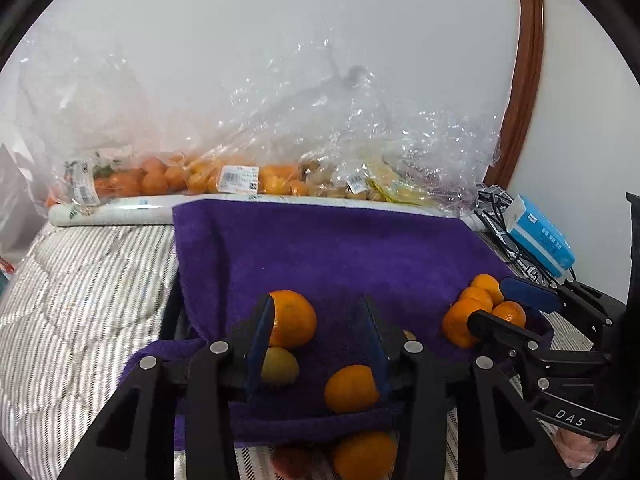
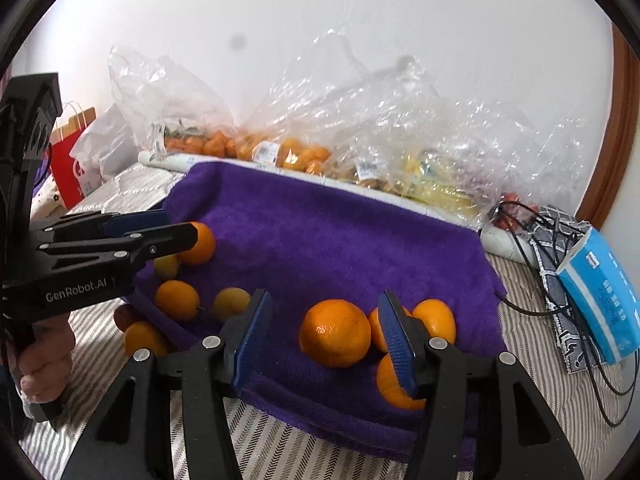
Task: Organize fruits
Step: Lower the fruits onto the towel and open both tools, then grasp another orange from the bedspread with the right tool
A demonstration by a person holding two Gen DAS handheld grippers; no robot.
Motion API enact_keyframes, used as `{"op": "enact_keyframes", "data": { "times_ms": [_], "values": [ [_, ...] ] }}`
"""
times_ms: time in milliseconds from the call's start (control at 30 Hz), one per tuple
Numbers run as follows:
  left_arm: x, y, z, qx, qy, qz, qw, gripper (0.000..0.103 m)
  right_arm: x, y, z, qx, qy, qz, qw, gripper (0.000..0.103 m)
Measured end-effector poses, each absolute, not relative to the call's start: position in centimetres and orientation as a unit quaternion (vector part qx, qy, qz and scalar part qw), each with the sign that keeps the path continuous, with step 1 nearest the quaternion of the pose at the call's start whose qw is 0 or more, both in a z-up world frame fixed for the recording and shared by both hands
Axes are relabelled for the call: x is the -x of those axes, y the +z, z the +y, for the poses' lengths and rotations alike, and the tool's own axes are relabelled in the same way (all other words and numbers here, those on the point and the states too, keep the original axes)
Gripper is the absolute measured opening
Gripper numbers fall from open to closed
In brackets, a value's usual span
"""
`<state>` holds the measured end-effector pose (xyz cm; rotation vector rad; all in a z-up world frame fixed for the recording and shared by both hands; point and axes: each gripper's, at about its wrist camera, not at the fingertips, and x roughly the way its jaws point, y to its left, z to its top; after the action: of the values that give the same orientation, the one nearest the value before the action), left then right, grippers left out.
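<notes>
We see loose oranges on a purple towel [image 2: 320,232] spread over a striped bed cover [image 1: 80,300]. One group sits at the towel's right side: a big orange [image 2: 335,333] with three more [image 2: 436,318] just beside it. A second group lies at the left: an orange [image 1: 294,318], a yellow-green fruit [image 1: 280,366] touching it below, and another orange [image 1: 350,388] nearby. One orange [image 1: 364,456] rests off the towel's front edge.

Our left gripper [image 1: 316,344] has its fingers spread; no pad presses on fruit. Our right gripper [image 2: 326,344] also has its fingers spread, with the big orange lying free between them.

Behind the towel, clear bags [image 1: 240,140] holding more fruit lean against the wall. A blue box [image 2: 600,300] and black cables [image 2: 560,312] lie to the right.
</notes>
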<state>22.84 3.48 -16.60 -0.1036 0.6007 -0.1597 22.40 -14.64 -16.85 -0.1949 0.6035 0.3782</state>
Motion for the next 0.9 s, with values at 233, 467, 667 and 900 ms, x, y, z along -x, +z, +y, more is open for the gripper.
{"op": "enact_keyframes", "data": {
  "times_ms": [233, 467, 667, 900],
  "values": [
    [-21.4, -16.0, 5.2, 0.06, -0.048, 0.291, 0.954, 0.041, -20.9, -15.9, -14.5, 0.091, 0.188, 0.257, 0.944, 0.055],
    [-18.1, -16.6, 9.5, 0.088, -0.009, 0.29, 0.953, 0.041, -18.1, -14.1, -14.3, 0.074, 0.177, 0.231, 0.954, 0.055],
    [-15.8, -17.2, 11.8, 0.099, -0.005, 0.309, 0.946, 0.04, -16.2, -14.3, -12.3, 0.05, 0.203, 0.271, 0.939, 0.056],
    [-14.7, -18.3, 12.5, 0.098, 0.012, 0.323, 0.941, 0.041, -15.4, -17.3, -8.4, 0.065, 0.224, 0.328, 0.915, 0.053]
  ]
}}
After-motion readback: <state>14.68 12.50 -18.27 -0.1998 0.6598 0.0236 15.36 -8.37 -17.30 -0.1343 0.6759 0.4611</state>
